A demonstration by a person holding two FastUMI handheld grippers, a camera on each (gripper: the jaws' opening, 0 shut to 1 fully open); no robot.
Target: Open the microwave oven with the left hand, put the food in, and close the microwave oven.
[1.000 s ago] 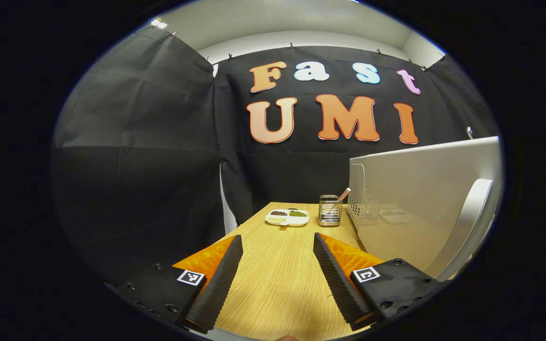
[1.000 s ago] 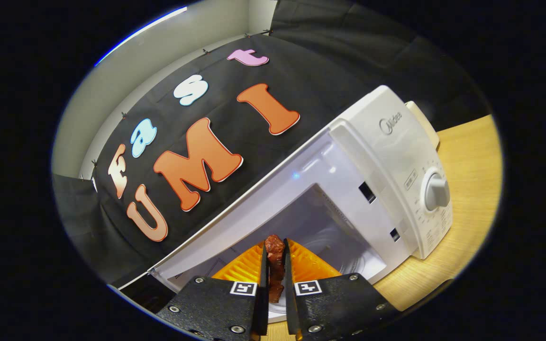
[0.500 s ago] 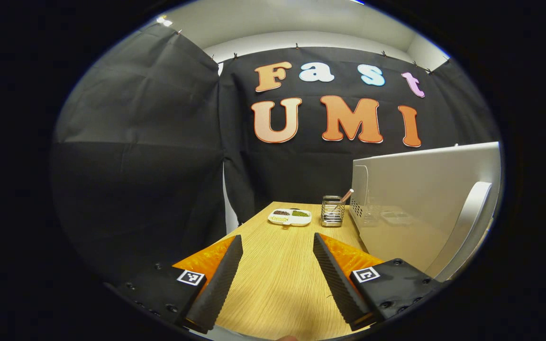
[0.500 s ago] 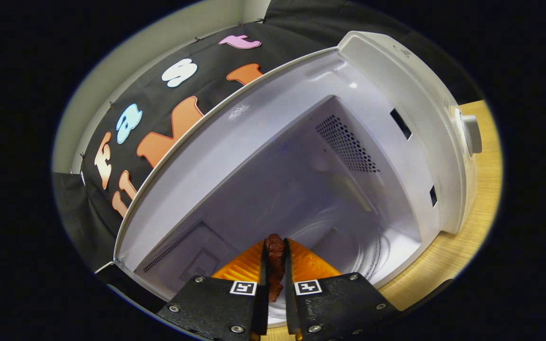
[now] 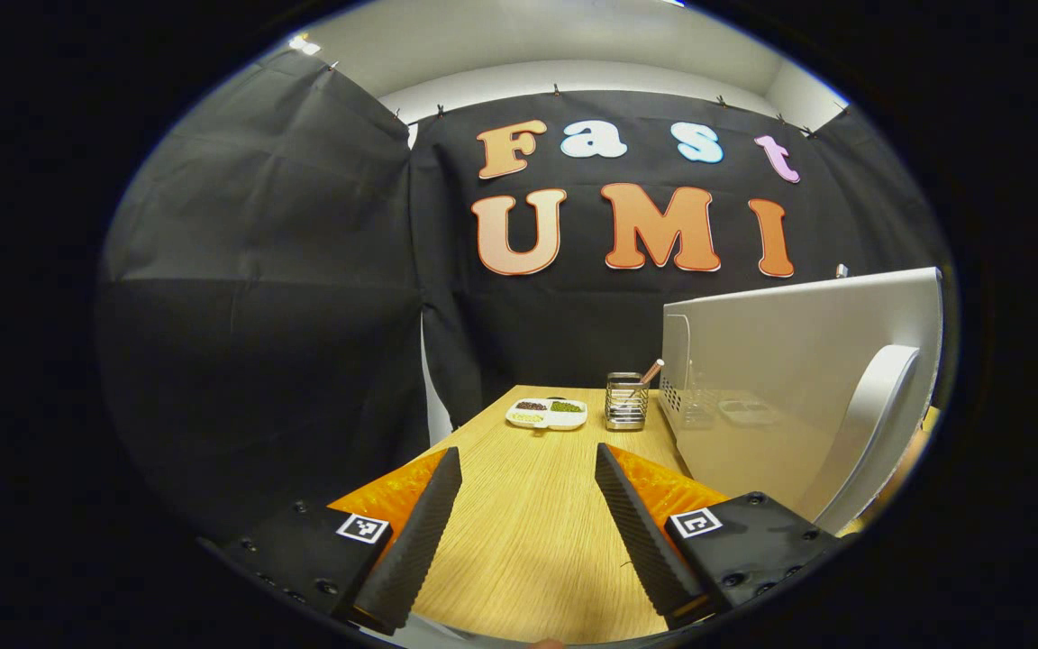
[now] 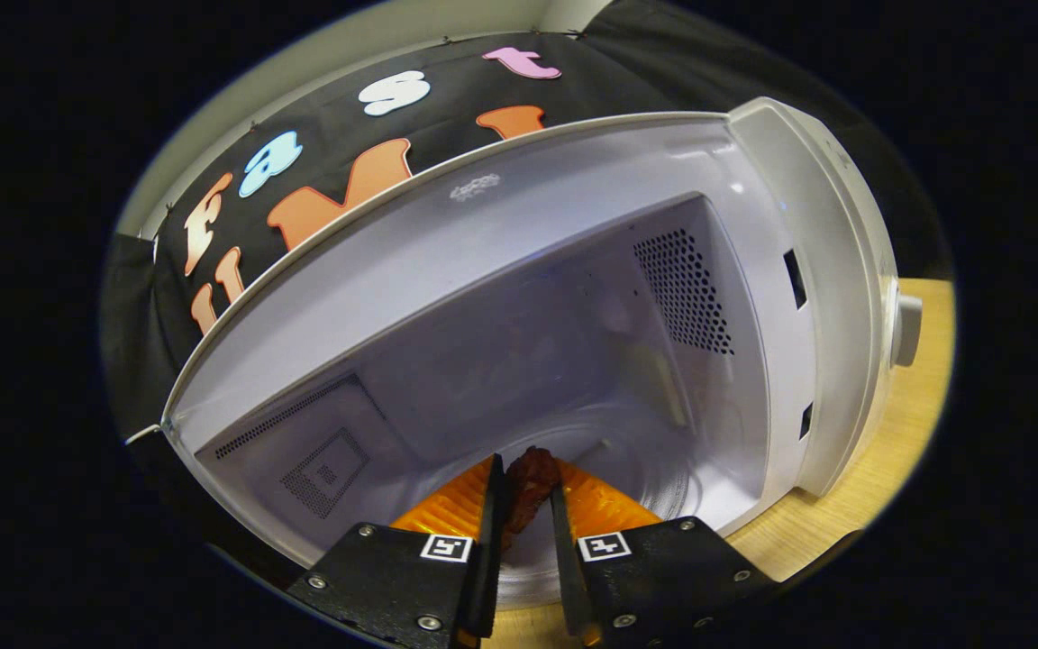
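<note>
In the left gripper view, the left gripper (image 5: 528, 532) sits at the bottom centre of the frame with its two fingers spread wide apart and nothing between them. Beneath and beyond it runs a wooden table (image 5: 528, 514) with pale grain. At the right of the frame stands the microwave oven (image 5: 798, 361), its white door swung open so that the outer face and the curved handle (image 5: 870, 433) fill the right edge. Past the fingers, at the far end of the table near the middle of the frame, lies a white divided dish (image 5: 547, 413) with small portions of dark, green and pale grains. Just to its right stands a wire-mesh holder (image 5: 627, 400) with a thin stick leaning out of it, close to the corner of the microwave.

In the right gripper view, the right gripper (image 6: 523, 491) is at the bottom centre, its fingers drawn close together and pressing from both sides on a dark reddish-brown piece of food (image 6: 530, 482). The food pokes up between the fingertips. It is held in front of the microwave's open cavity (image 6: 528, 361), low over the round turntable area at the cavity floor. A knob (image 6: 905, 329) juts from the control panel at the right edge, and a strip of table shows at the lower right.
</note>
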